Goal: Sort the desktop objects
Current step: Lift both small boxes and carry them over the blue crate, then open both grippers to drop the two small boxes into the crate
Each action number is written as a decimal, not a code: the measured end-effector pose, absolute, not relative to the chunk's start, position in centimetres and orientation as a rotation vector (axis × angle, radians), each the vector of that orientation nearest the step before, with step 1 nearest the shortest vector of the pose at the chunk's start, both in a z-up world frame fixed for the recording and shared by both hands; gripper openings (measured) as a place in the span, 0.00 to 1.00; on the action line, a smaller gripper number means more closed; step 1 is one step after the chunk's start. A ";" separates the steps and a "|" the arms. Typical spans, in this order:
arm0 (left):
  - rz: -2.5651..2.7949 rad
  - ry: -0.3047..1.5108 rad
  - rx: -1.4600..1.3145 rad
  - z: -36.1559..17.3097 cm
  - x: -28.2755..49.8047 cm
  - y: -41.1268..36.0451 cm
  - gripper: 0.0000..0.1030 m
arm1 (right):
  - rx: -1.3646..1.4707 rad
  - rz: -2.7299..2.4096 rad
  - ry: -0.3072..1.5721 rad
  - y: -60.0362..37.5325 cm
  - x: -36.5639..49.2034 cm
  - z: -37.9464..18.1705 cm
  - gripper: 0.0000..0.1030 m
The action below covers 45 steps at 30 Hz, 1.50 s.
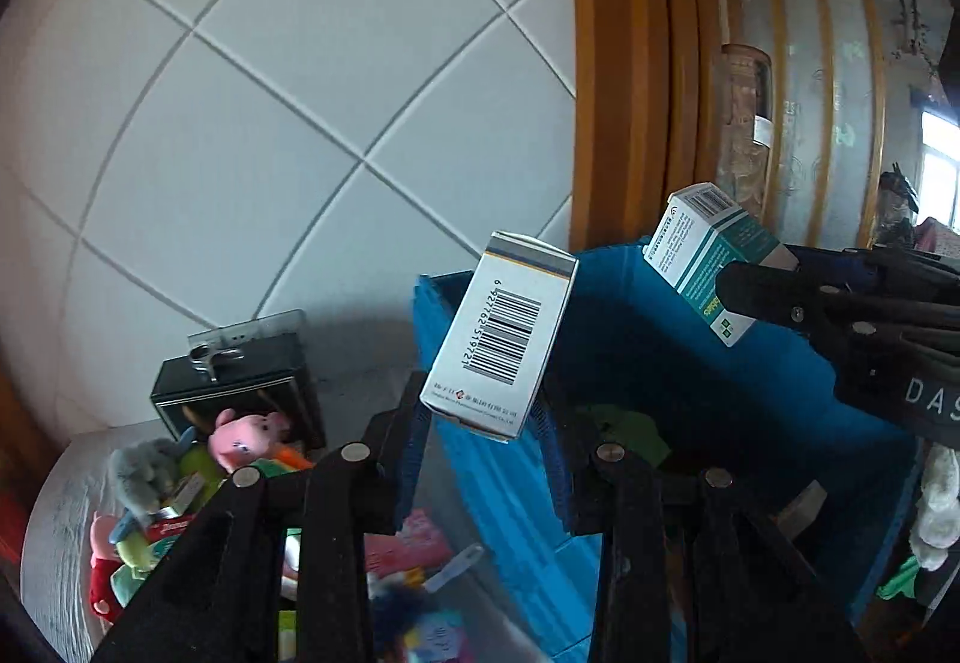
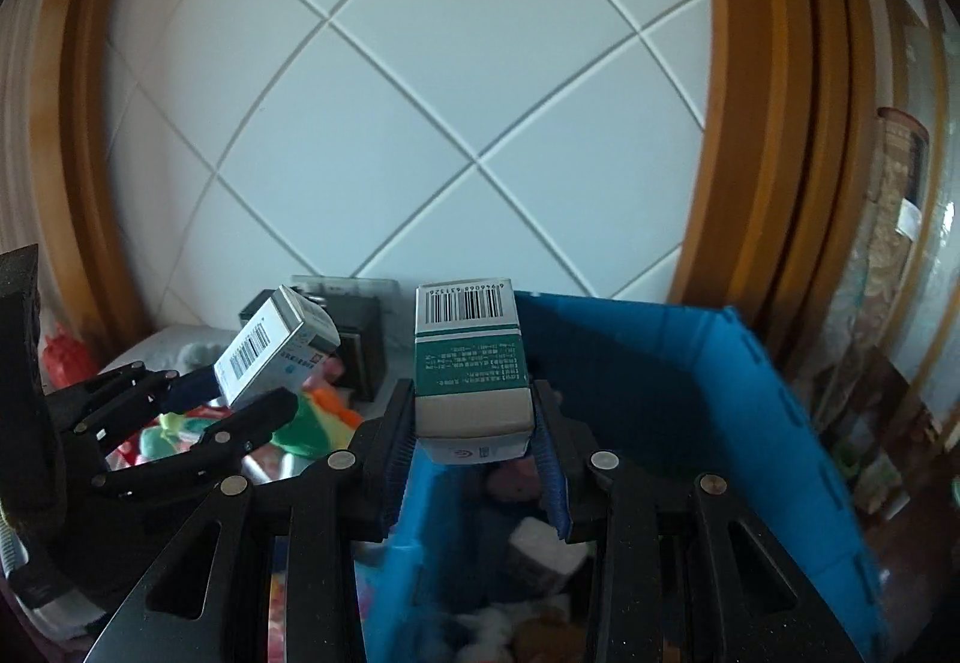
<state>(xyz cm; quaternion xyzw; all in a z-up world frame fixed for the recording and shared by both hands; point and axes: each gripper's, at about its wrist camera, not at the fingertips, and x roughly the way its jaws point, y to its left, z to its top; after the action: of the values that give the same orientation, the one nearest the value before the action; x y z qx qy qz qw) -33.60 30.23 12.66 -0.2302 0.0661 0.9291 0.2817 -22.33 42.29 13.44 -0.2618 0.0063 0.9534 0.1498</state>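
My left gripper (image 1: 480, 417) is shut on a white medicine box with a barcode (image 1: 501, 348), held tilted above the near-left rim of a blue crate (image 1: 708, 363). My right gripper (image 2: 474, 423) is shut on a green-and-white medicine box (image 2: 471, 363) and hangs over the same blue crate (image 2: 660, 363). Each view shows the other hand too: the right gripper (image 1: 729, 297) with its green box (image 1: 702, 249) at the right, the left gripper (image 2: 240, 393) with its white box (image 2: 273, 348) at the left.
A clear bin of plush toys (image 1: 198, 477), with a pink pig (image 1: 246, 438) on top, stands left of the crate. A black box (image 1: 240, 381) sits behind it against the white tiled wall (image 1: 270, 93). Soft items (image 2: 540, 543) lie inside the crate. A wooden door frame (image 1: 630, 63) rises at right.
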 end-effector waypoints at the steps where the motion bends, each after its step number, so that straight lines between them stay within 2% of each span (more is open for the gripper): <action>1: 2.476 0.183 -0.638 12.8 -33.9 31.9 0.33 | -0.763 2.723 0.025 43.6 -22.2 13.8 0.35; 10: 2.375 0.214 -0.968 8.5 -37.6 44.1 0.33 | -0.992 2.540 0.139 56.8 -24.1 8.7 0.35; 17: 2.383 0.343 -1.166 4.0 -40.4 50.2 0.33 | -1.110 2.498 0.374 64.0 -25.2 2.7 0.35; 20: 2.423 0.414 -1.183 1.7 -41.1 51.2 0.33 | -1.118 2.488 0.427 65.4 -26.3 0.4 0.35; 23: 2.389 0.482 -1.230 -0.3 -41.4 51.8 0.33 | -1.162 2.438 0.371 65.6 -27.0 -0.9 0.35; 26: 2.364 0.514 -1.197 -0.6 -40.6 52.2 0.33 | -1.198 2.393 0.347 65.7 -26.8 -1.9 0.35; 33: 2.366 0.549 -1.123 -0.1 -39.3 52.7 0.34 | -1.226 2.372 0.464 67.3 -26.3 -2.9 0.35; 34: 2.388 0.565 -1.130 -0.1 -39.4 52.7 0.36 | -1.223 2.382 0.465 67.2 -26.2 -2.8 0.35; 35: 2.406 0.578 -1.139 -0.3 -39.6 52.6 0.43 | -1.219 2.389 0.465 67.4 -26.4 -2.9 0.35; 36: 2.425 0.591 -1.149 -0.3 -39.6 52.5 0.55 | -1.212 2.401 0.464 67.3 -26.4 -2.8 0.35; 38: 2.435 0.597 -1.165 -0.5 -40.0 52.3 0.71 | -1.201 2.410 0.463 67.2 -26.6 -2.7 0.36; 39: 2.436 0.597 -1.171 -0.5 -40.1 52.3 0.73 | -1.202 2.408 0.462 67.2 -26.6 -2.7 0.37; 40: 2.431 0.596 -1.174 -0.6 -40.0 52.3 0.73 | -1.207 2.404 0.459 67.2 -26.7 -2.8 0.42; 41: 2.428 0.599 -1.179 -0.7 -40.1 52.3 0.73 | -1.216 2.395 0.454 67.2 -26.7 -2.8 0.50; 43: 2.419 0.629 -1.200 -1.1 -40.1 52.5 0.73 | -1.233 2.382 0.454 67.2 -26.7 -3.0 0.60; 45: 2.412 0.636 -1.222 -1.4 -40.2 52.6 0.73 | -1.249 2.369 0.451 67.3 -26.6 -3.2 0.63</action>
<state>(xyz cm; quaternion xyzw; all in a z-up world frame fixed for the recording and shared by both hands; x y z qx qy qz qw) -40.23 52.60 -1.41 -0.4327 0.2252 0.8540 0.1809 -26.63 67.33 -3.16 -0.4497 0.1623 0.8525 0.2113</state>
